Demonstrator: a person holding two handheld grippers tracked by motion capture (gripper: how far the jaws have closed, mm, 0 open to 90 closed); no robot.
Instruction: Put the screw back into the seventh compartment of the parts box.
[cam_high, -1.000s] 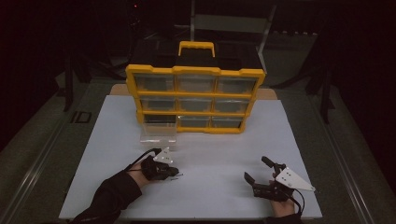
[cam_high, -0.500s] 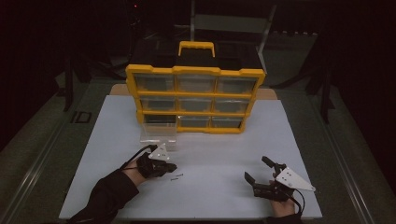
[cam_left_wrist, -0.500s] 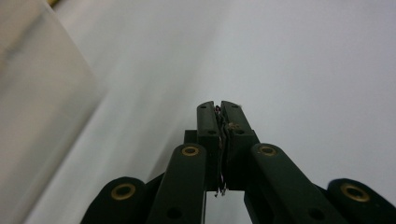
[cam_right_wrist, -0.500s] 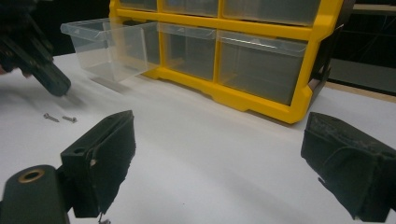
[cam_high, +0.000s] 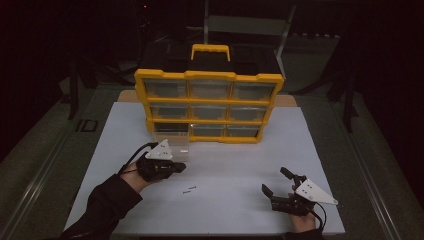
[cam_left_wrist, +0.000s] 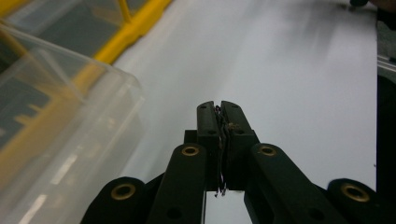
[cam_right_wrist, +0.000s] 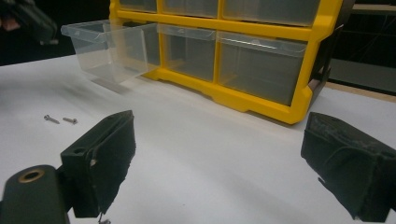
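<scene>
1. From high up, I see my left gripper (cam_high: 176, 167) just in front of the clear drawer (cam_high: 172, 141) pulled out of the yellow organizer (cam_high: 209, 106).
2. My left gripper view shows more: the jaws are squeezed tight on a thin screw (cam_left_wrist: 221, 144).
3. Two loose screws (cam_high: 188, 189) lie on the white table (cam_high: 240, 165), near and right of that gripper.
4. My right gripper (cam_high: 276, 181) sits near right, jaws wide apart, holding nothing.
</scene>
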